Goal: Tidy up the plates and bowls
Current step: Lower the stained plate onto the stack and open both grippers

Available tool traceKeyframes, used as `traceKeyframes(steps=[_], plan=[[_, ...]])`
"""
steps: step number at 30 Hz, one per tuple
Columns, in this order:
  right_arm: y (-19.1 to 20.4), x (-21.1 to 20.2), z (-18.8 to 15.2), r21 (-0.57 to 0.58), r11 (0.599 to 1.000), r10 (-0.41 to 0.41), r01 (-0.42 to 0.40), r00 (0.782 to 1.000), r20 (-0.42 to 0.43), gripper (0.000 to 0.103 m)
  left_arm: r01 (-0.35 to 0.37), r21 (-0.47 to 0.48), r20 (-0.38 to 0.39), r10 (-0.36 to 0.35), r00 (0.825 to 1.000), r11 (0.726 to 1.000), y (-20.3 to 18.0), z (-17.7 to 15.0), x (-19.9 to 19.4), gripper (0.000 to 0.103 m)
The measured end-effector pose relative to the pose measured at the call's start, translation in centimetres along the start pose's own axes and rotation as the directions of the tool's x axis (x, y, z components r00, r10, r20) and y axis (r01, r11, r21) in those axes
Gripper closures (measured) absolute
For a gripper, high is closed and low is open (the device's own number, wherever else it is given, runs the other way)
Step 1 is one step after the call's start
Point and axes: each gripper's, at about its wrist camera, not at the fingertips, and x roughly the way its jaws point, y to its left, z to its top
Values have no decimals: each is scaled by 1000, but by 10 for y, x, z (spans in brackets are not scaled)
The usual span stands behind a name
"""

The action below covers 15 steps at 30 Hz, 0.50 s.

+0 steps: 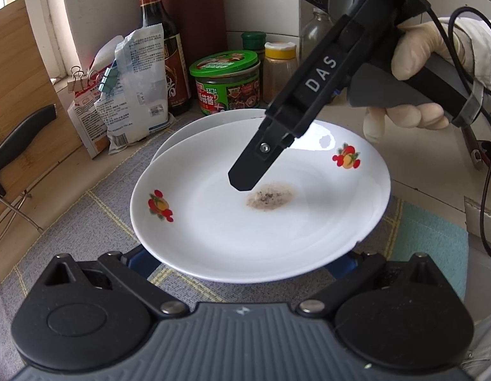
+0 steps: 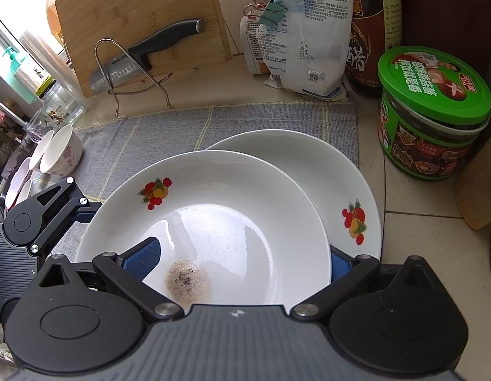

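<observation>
Plates sit stacked on the grey mat (image 2: 169, 133): the top plate (image 1: 232, 222), with fruit prints and a brown smear, overlaps a lower plate (image 2: 312, 171) peeking out at one o'clock. The right gripper (image 2: 242, 263) has its blue pads spread astride the top plate's rim, seemingly not clamped. The left gripper (image 1: 245, 266) is also spread at the near rim, small bowls (image 2: 59, 152) lying at nine o'clock.
</observation>
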Motion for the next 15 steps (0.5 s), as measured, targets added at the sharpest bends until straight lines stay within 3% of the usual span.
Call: traceKeyframes(steps=[15], plan=[[-7, -6, -4, 32, 999, -26, 26, 1000, 4, 0, 28, 33, -10, -28, 1000, 999, 0, 4, 5, 1]])
